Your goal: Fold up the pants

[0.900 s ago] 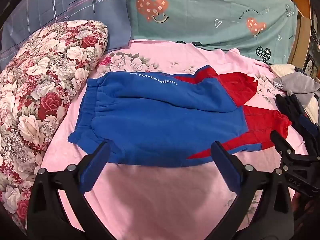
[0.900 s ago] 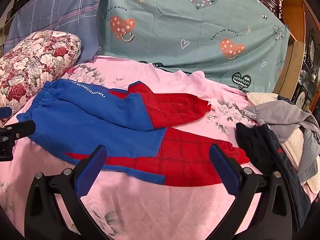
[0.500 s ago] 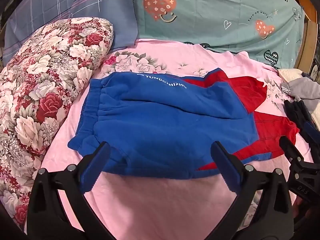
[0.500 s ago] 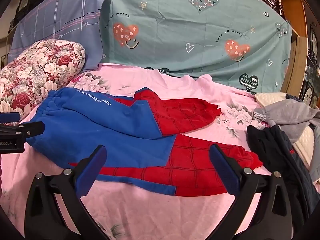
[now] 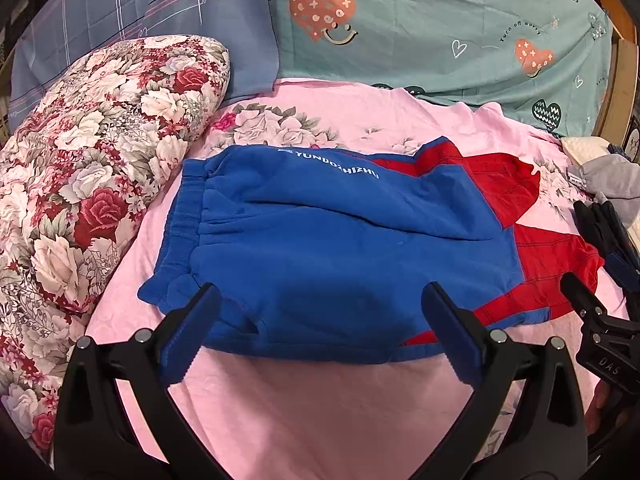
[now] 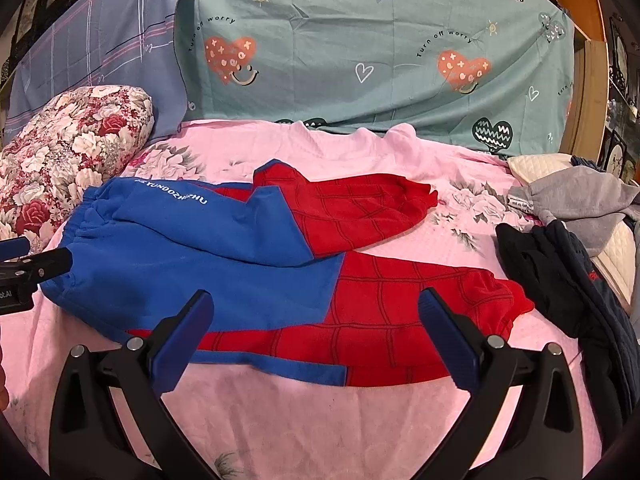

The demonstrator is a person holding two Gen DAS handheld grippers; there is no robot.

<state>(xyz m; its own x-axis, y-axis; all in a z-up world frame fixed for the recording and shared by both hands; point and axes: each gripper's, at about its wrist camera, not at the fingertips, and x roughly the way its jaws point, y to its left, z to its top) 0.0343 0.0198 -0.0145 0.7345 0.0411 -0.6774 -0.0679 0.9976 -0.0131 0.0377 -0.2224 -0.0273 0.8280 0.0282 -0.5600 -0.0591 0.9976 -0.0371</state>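
Note:
Blue and red pants (image 5: 340,248) lie flat on the pink bed sheet (image 5: 320,408), waistband to the left, red legs to the right. They also show in the right wrist view (image 6: 256,272). My left gripper (image 5: 320,320) is open and empty, hovering over the near edge of the blue upper part. My right gripper (image 6: 316,324) is open and empty, over the near red leg (image 6: 420,320). The other gripper's tip (image 5: 592,320) shows at the right of the left wrist view.
A floral pillow (image 5: 88,184) lies at the left. Dark clothing (image 6: 568,280) and a grey garment (image 6: 584,200) are piled at the right edge. A teal heart-print sheet (image 6: 380,60) and a blue plaid one (image 5: 140,20) hang behind the bed.
Both grippers have moved forward toward the pants, which now sit larger and lower in both views. Both stay open. The pants have not moved.

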